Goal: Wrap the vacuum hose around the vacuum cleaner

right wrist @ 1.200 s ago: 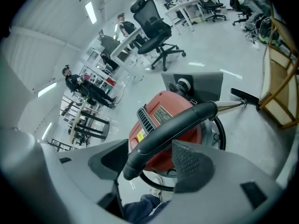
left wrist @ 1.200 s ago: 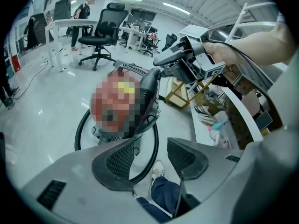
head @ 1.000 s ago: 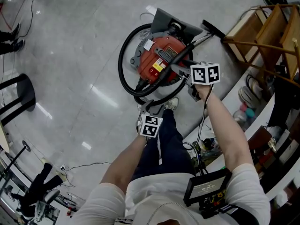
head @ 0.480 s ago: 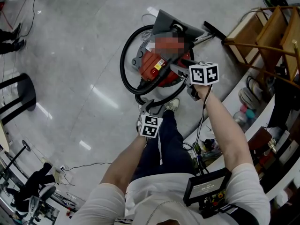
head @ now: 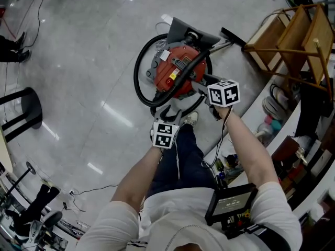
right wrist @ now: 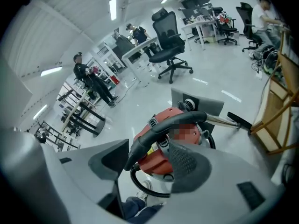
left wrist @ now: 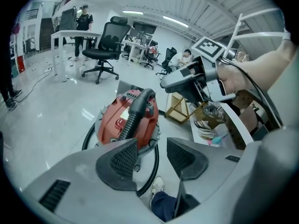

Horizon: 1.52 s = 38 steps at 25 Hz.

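While both hands hang over the machine, neither tool has a grip. The left gripper (left wrist: 153, 148) has its jaws spread with only floor and a shoe (left wrist: 157, 186) showing between them. The right gripper (right wrist: 142, 157) is also spread. The hose (right wrist: 159, 126) shows in its gap, close against one pad, but as far as the wide-angle view lets me judge the pads do not press on it.

Just past the jaws, the hose curls round the base of the vacuum cleaner (head: 175, 66) on the near and left sides. It then climbs slantwise over the red body to a metal wand (right wrist: 224, 120). I judge the wrapping mostly done: one loop lies round the body and the rest is draped across the top. Left, it seems, is the wand with its nozzle (head: 230, 35), which juts out across the floor toward a wooden frame (head: 293, 35).

As for writing, a yellow label (head: 172, 76) and a white label (head: 166, 53) sit on the red shell. Their print is too small to read and no brand can be made out.
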{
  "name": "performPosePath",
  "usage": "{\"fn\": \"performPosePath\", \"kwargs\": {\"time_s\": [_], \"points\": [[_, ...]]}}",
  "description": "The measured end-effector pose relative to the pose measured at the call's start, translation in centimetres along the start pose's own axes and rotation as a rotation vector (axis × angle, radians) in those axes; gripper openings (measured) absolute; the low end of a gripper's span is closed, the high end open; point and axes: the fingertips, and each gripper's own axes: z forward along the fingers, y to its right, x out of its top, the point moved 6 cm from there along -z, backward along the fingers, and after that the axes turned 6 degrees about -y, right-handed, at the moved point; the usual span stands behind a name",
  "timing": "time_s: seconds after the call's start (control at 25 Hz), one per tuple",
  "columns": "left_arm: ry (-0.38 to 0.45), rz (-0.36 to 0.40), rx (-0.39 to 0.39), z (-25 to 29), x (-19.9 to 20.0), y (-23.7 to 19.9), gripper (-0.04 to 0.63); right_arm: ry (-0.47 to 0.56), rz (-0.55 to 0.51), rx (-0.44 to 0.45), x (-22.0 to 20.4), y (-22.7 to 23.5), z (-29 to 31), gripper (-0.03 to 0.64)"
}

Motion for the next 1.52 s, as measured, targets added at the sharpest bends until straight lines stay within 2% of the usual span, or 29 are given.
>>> {"fn": "performPosePath", "kwargs": {"time_s": [0.2, 0.44, 0.8, 1.08, 1.28, 1.52], "points": [[0.033, 0.009, 0.028, -2.7, 2.5, 0.1, 0.168, 0.009, -0.029, -0.030, -1.2, -2.1, -3.4, 0.270], [0.063, 0.022, 0.065, -6.9, 4.1, 1.5, 0.076, 0.013, -0.044, -0.062, -2.9, -4.5, -8.1, 0.270], [0.152, 0.098, 0.036, -13.5, 8.6, 5.1, 0.003, 0.053, -0.078, -0.116, -4.5, -10.4, -15.1, 0.270], [0.218, 0.195, -0.025, -17.9, 12.0, 7.1, 0.003, 0.153, -0.044, -0.158, -4.8, -15.1, -18.8, 0.270], [0.208, 0.270, -0.101, -20.2, 11.9, 9.0, 0.003, 0.234, 0.049, -0.203, -6.7, -17.8, -21.2, 0.270], [0.250, 0.300, -0.119, -23.1, 11.5, 11.4, 0.003, 0.278, 0.062, -0.213, -9.0, -20.5, -23.5, 0.270]]}}
